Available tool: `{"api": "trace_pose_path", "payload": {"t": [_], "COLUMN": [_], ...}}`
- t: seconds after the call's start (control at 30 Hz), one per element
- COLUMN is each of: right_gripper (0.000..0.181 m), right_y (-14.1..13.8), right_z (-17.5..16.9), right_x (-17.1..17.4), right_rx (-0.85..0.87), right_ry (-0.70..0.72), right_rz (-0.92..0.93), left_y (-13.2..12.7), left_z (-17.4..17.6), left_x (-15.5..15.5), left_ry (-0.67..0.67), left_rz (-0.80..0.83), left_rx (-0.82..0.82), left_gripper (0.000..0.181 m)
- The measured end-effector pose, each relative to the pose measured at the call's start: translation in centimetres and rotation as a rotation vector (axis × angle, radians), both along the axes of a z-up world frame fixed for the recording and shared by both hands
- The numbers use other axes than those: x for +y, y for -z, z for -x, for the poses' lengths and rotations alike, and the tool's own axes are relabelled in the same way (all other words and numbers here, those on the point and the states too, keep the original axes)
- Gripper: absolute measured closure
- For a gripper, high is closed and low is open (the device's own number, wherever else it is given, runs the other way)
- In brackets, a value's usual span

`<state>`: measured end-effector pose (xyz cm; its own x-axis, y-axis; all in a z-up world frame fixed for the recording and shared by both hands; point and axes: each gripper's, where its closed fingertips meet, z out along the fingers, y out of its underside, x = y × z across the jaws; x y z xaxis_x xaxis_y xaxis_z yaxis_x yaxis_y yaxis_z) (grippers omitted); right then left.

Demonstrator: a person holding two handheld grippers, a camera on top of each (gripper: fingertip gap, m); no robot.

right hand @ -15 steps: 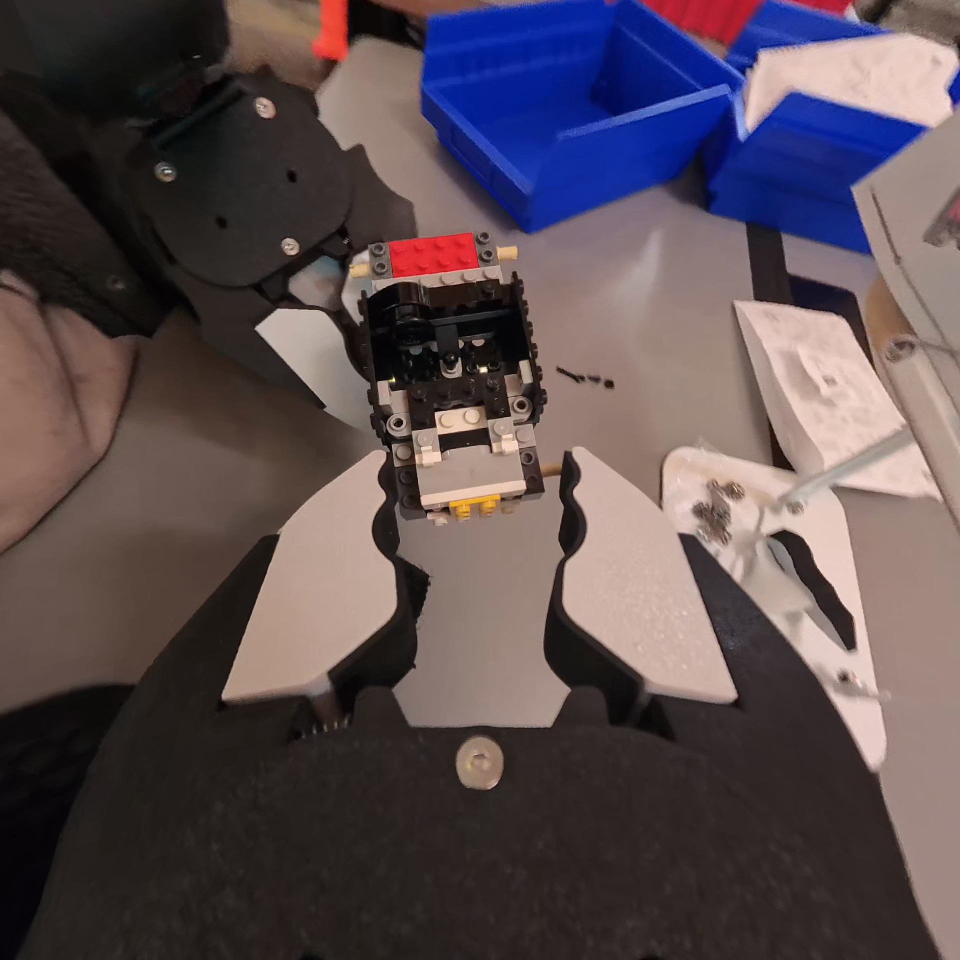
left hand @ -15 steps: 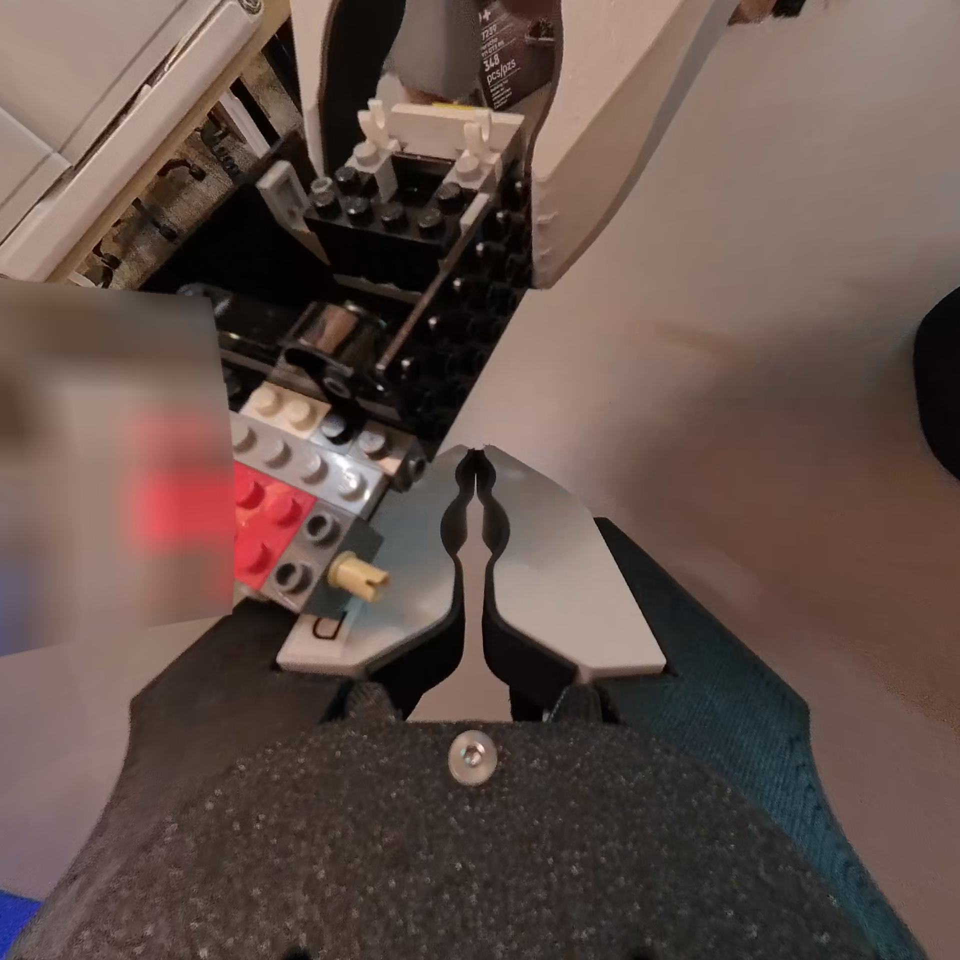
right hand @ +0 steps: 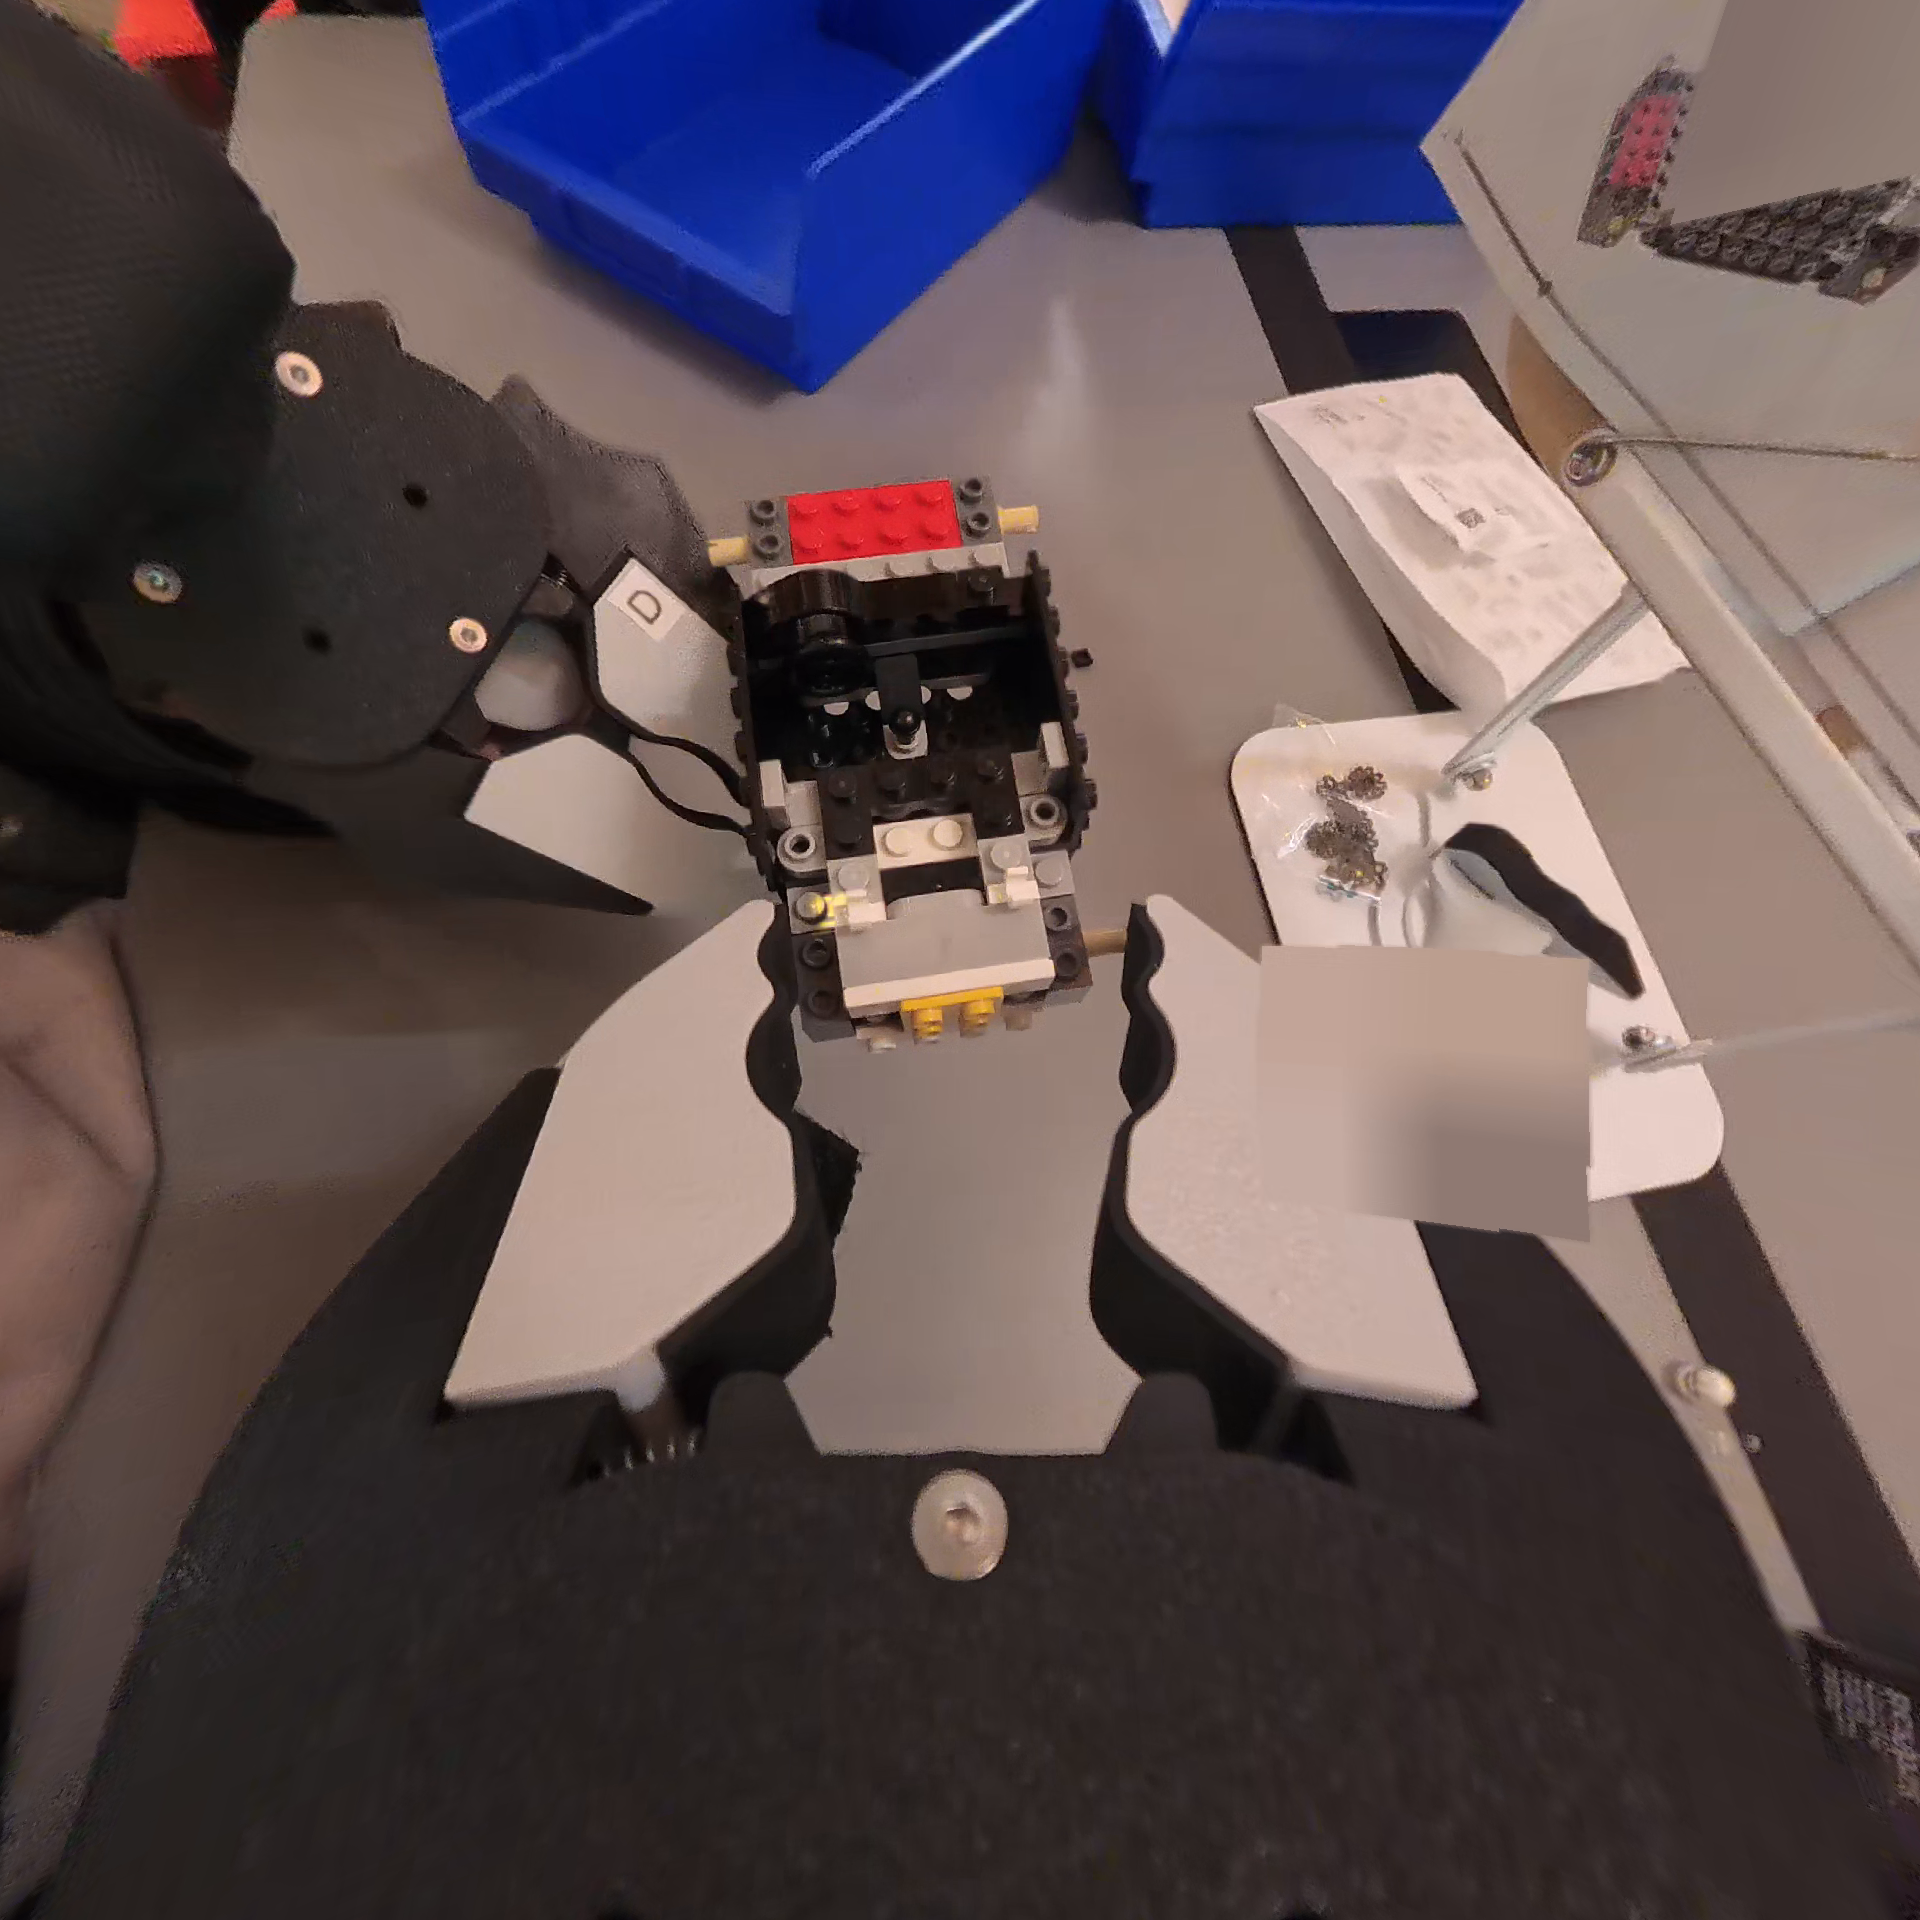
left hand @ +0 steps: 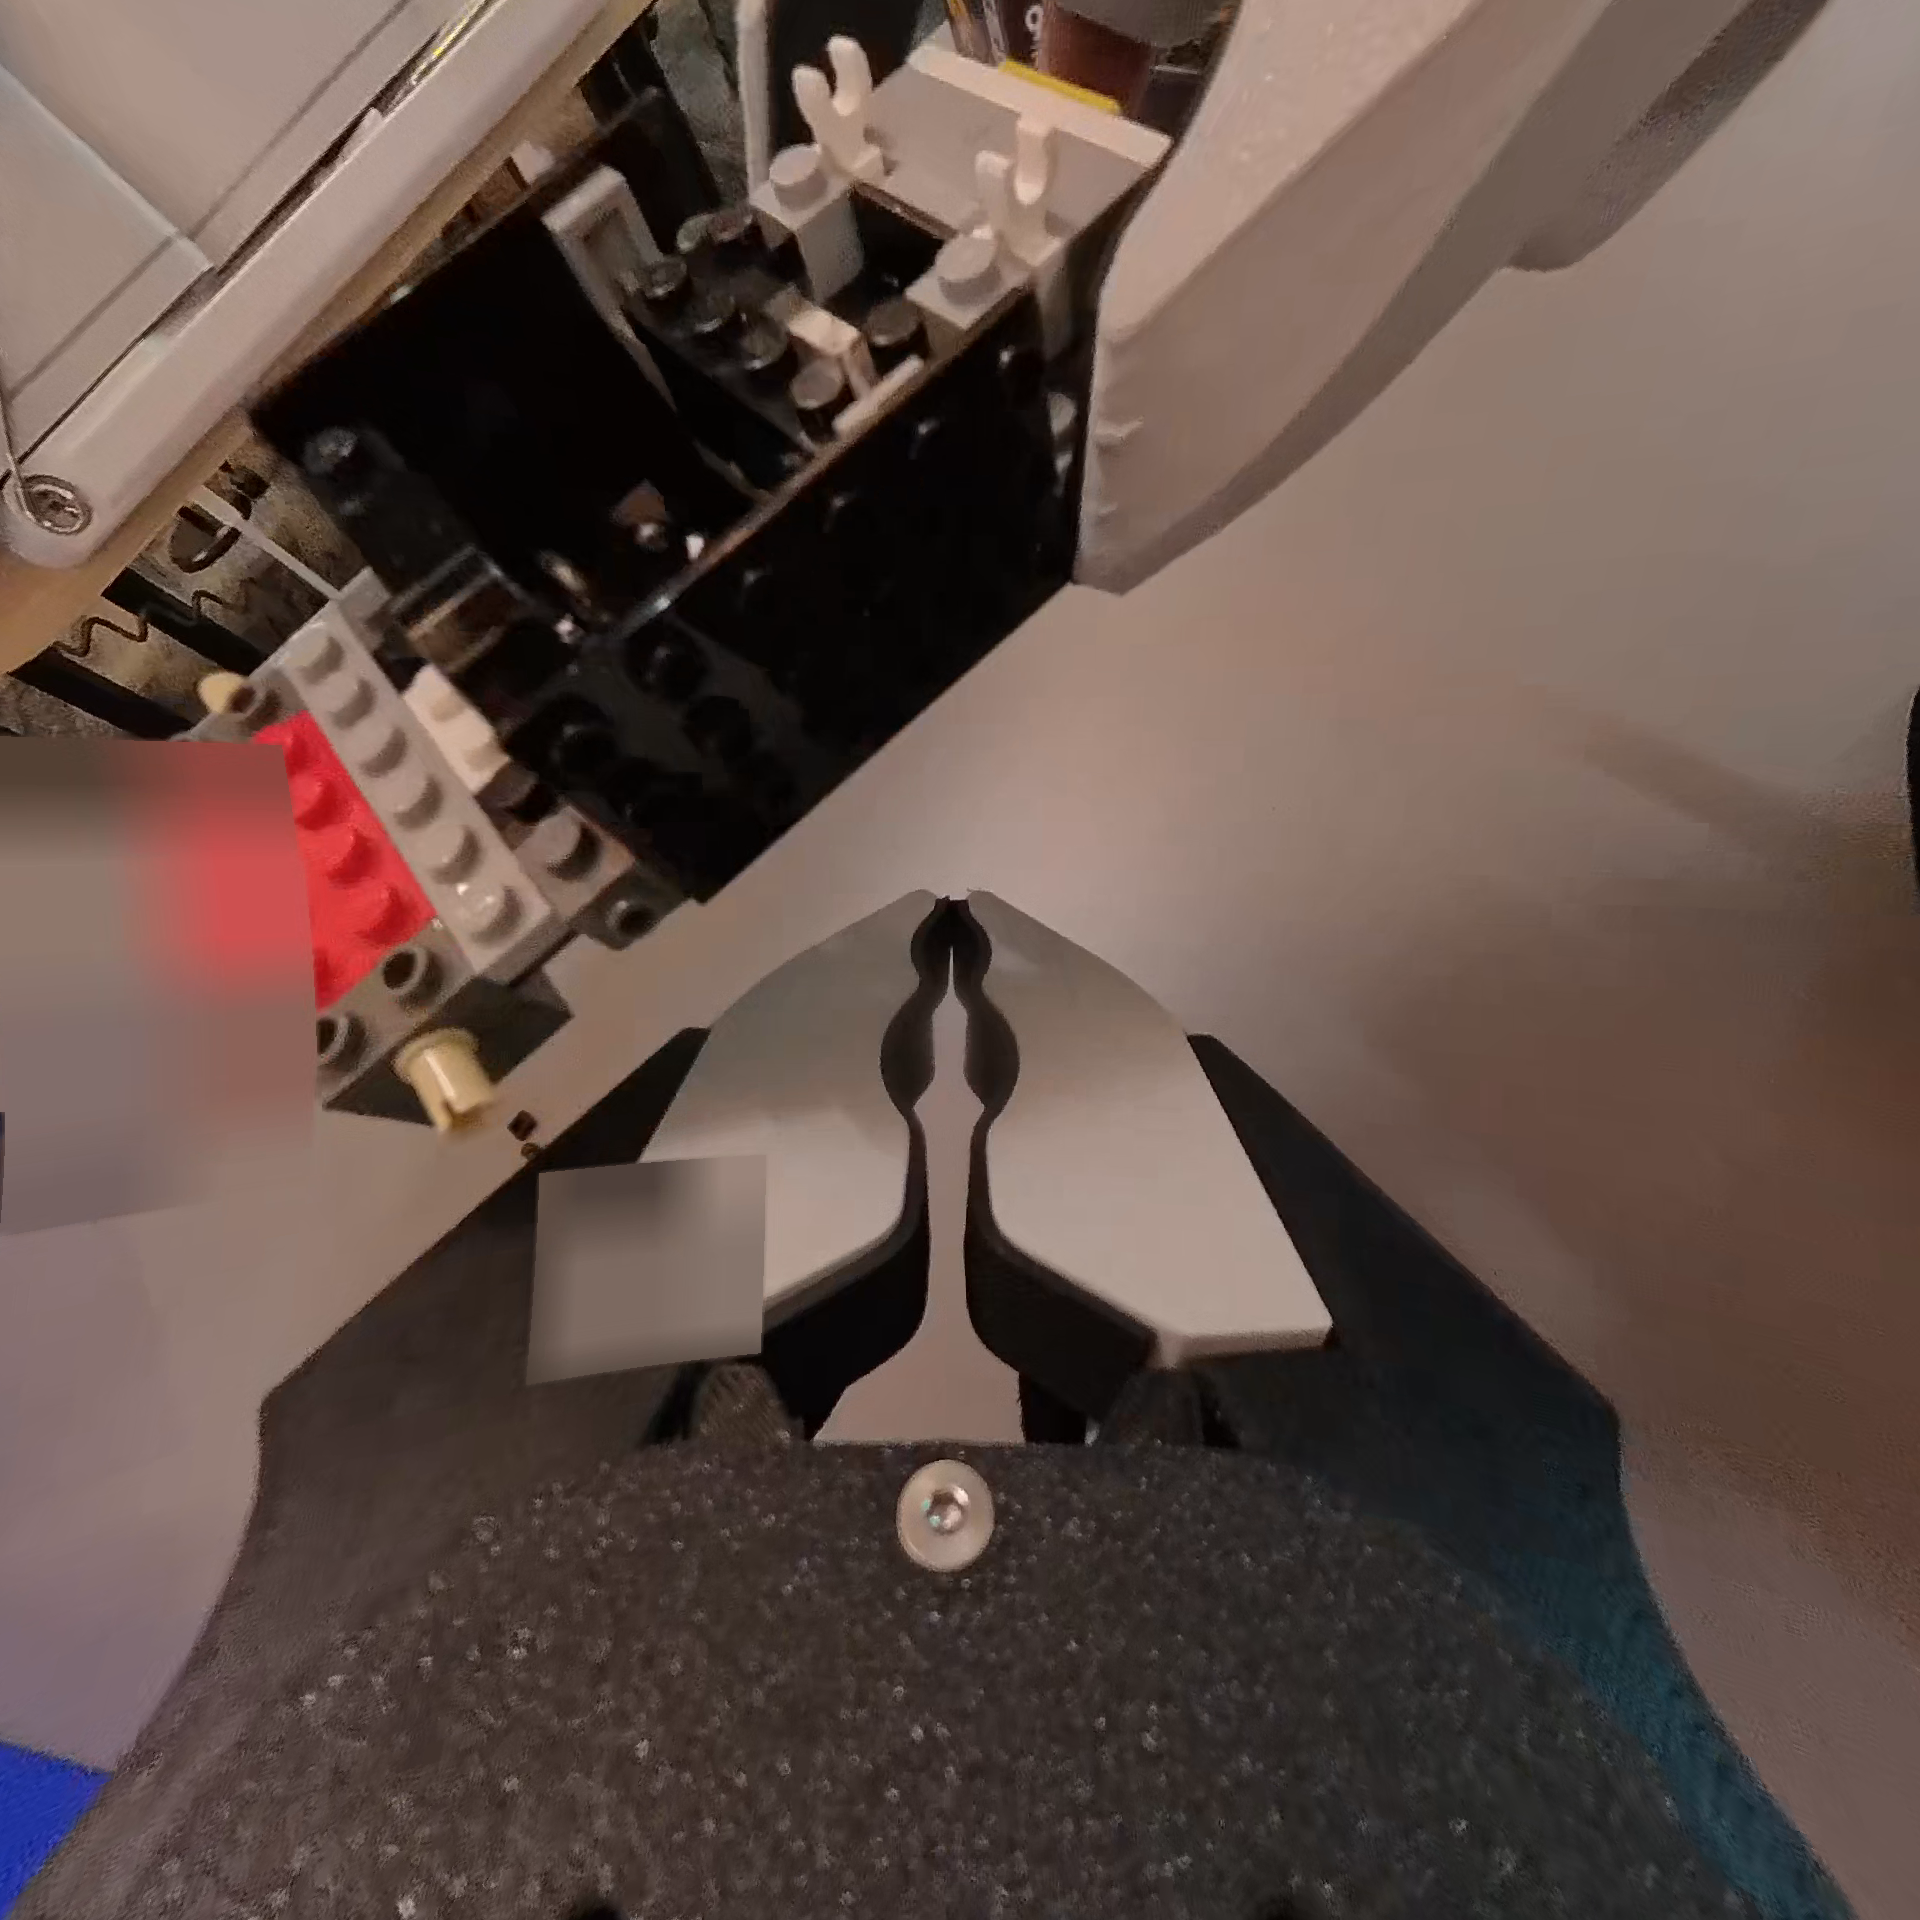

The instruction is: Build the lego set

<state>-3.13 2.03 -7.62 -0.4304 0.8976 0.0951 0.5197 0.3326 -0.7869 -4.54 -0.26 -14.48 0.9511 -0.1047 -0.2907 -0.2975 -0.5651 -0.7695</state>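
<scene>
On the grey worktop (right hand: pixel 966 1195), the half-built lego car (right hand: pixel 914 748) is sitting between the tips of the right tongs (right hand: pixel 951 940), which are standing apart around its near end. At nine o'clock, the left tongs (left hand: pixel 958 906) are lying closed and empty beside it. Blue bins (right hand: pixel 727 177) are getting cut off at twelve o'clock.

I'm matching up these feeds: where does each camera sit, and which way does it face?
Left wrist view: on the left gripper, shut and empty, low over the table, facing the lego model.
Right wrist view: on the right gripper, open, looking down at the model's yellow end.
Shared: the model; each view shows the other gripper.
</scene>
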Motion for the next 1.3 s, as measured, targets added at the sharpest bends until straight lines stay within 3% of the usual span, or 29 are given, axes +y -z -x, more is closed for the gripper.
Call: {"api": "trace_pose_path", "payload": {"t": [0.63, 1.3], "right_gripper": [0.120, 0.121], "right_y": [0.0, 1.6], "right_z": [1.9, 3.8], "right_x": [0.2, 1.3], "right_rx": [0.025, 0.135], "right_ry": [0.351, 0.587], "right_rz": [0.030, -0.174], "left_y": [0.2, 0.6], "left_z": [2.2, 3.4], "left_x": [0.1, 0.1], "left_ry": [-0.071, -0.111], "left_rz": [-0.010, -0.001], "left_rx": [0.022, 0.060], "left_gripper": [0.181, 0.181]}}
